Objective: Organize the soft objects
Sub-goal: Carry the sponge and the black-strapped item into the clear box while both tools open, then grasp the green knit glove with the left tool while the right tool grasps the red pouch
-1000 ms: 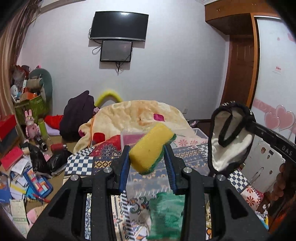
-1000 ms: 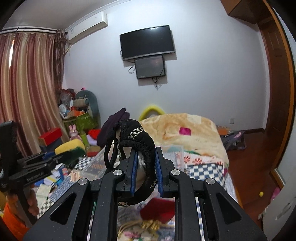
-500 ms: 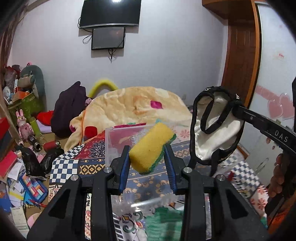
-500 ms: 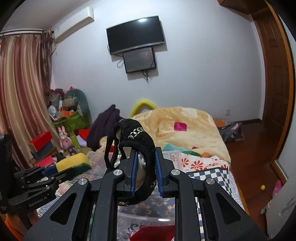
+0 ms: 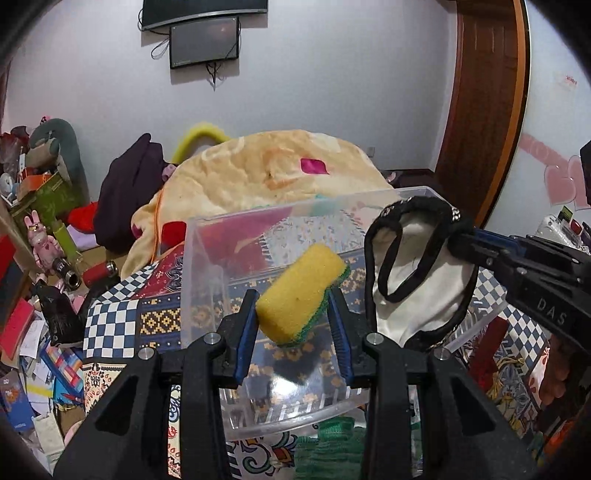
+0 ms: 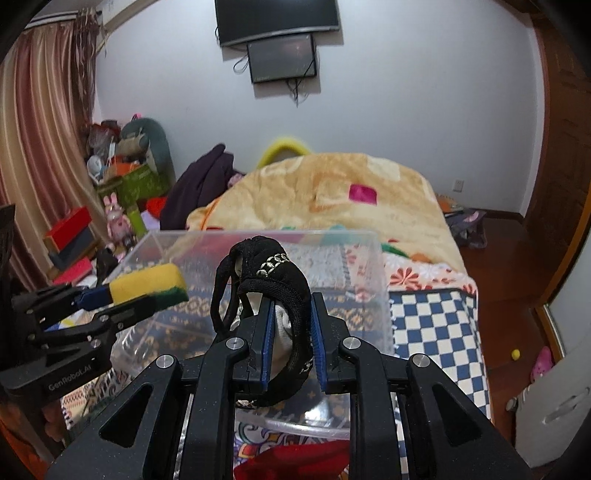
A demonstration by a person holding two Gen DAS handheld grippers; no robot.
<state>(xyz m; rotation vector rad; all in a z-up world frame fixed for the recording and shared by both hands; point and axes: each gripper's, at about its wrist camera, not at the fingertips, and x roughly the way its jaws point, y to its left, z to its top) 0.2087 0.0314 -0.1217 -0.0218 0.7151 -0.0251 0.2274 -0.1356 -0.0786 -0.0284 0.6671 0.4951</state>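
Sponge (image 5: 301, 291) clamped in left gripper (image 5: 293, 325), black-trimmed pouch (image 6: 275, 295) pinched by right gripper (image 6: 291, 339), its bottom hidden.

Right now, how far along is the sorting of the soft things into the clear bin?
Nothing visible in the clear plastic bin yet. In hand: the left gripper grips a yellow-and-green sponge, the right gripper a black-trimmed white fabric piece, both over the bin. Left: release both, then the green knit cloth and red fabric nearby.

The clear plastic bin (image 5: 207, 266) (image 6: 369, 258) is being viewed closely from both wrist cameras, faced toward the bed (image 5: 277, 173) (image 6: 332, 184) and wall-mounted TV (image 5: 203, 11) (image 6: 277, 18).
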